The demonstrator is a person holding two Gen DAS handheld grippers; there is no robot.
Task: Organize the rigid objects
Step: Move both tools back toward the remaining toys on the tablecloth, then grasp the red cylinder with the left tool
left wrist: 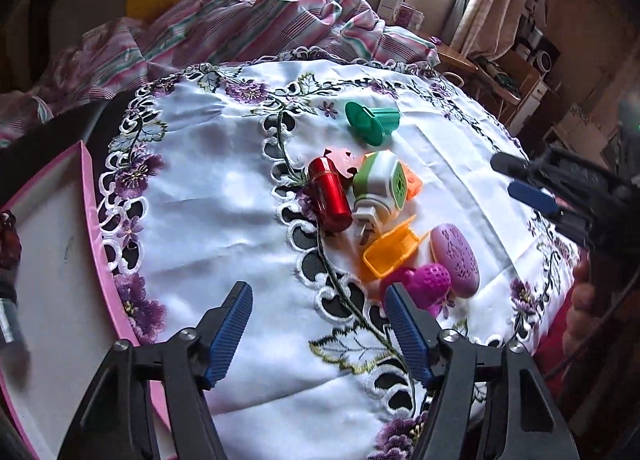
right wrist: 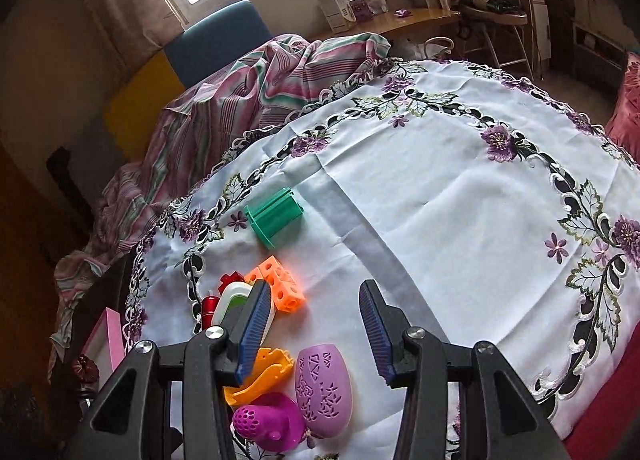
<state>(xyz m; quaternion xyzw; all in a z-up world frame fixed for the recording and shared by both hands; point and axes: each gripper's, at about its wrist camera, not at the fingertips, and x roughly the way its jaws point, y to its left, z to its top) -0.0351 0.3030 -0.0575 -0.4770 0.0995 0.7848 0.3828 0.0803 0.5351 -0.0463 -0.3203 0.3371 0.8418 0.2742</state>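
Note:
Small rigid objects lie in a cluster on the embroidered white tablecloth (left wrist: 208,196): a green plastic piece (left wrist: 372,122), a red cylinder (left wrist: 330,194), a white-and-green plug-in device (left wrist: 378,190), an orange holed block (right wrist: 282,286), an open yellow-orange case (left wrist: 390,254), a magenta perforated piece (left wrist: 430,286) and a lilac oval case (left wrist: 456,260). My left gripper (left wrist: 320,324) is open and empty, hovering near the cluster's front. My right gripper (right wrist: 314,326) is open and empty above the lilac case (right wrist: 324,388); it also shows at the right in the left wrist view (left wrist: 520,180).
A pink-rimmed white tray (left wrist: 52,260) sits at the table's left edge with a dark object (left wrist: 8,240) on it. A striped cloth (left wrist: 248,28) lies bunched at the far side. A blue chair back (right wrist: 218,40) and a cluttered desk (right wrist: 384,20) stand beyond.

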